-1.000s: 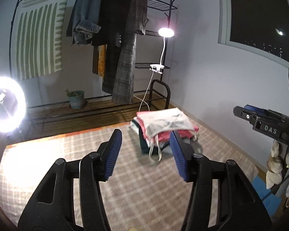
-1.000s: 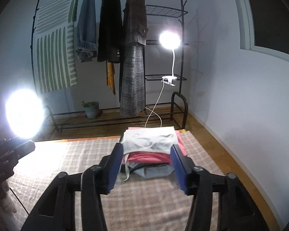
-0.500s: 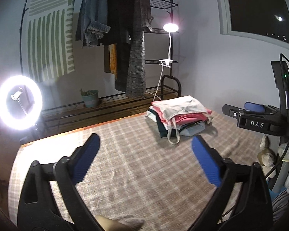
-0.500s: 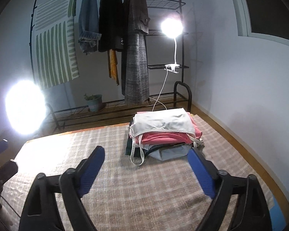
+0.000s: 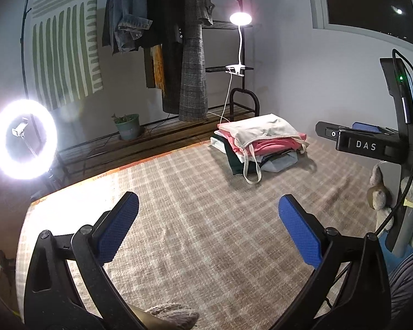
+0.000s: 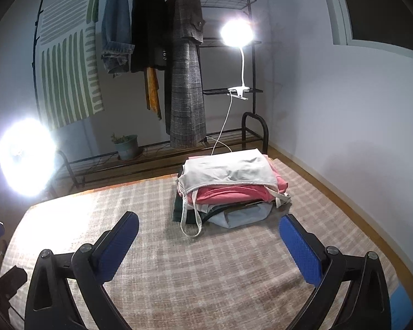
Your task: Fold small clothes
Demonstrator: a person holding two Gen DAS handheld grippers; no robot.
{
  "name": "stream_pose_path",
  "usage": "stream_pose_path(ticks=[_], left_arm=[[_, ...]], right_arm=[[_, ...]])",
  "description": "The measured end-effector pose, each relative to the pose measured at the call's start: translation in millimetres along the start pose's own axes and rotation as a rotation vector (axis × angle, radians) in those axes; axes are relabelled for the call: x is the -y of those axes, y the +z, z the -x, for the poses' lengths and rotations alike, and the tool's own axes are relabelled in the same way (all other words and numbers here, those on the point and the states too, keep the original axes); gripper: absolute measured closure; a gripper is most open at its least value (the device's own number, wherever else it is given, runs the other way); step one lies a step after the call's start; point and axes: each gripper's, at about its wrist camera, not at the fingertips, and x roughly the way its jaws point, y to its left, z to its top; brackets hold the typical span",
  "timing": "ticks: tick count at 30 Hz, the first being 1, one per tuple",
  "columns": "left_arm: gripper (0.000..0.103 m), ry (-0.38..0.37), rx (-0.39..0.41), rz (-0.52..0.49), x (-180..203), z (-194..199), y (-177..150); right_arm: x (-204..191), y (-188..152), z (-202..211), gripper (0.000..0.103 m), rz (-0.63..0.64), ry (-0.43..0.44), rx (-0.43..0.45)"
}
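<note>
A stack of folded clothes (image 5: pixel 261 140) lies at the far end of the checked cloth surface (image 5: pixel 201 220): a white top with dangling straps on top, pink, dark green and pale blue pieces below. It also shows in the right wrist view (image 6: pixel 231 184). My left gripper (image 5: pixel 208 220) is open and empty, hovering above the cloth well short of the stack. My right gripper (image 6: pixel 208 238) is open and empty, just in front of the stack. The right gripper's body (image 5: pixel 366 143) shows at the right of the left wrist view.
A clothes rack (image 6: pixel 179 63) with hanging coats stands behind the surface. A clip lamp (image 6: pixel 236 33) and a ring light (image 5: pixel 23 139) shine at the back and left. A potted plant (image 6: pixel 128 145) sits on the rack's base. Stuffed toys (image 5: pixel 380 195) lie at the right edge.
Both grippers have opened wide, from nearly closed a second ago, and drawn back from the stack of clothes.
</note>
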Motion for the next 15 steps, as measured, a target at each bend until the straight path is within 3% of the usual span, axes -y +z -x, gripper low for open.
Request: stream_pose_path(ticks=[15], left_arm=[[0.000, -0.004, 0.000, 0.000, 0.7, 3.9, -0.9]], right_arm=[[-8.9, -2.0, -2.7, 0.000, 0.032, 0.001, -0.018]])
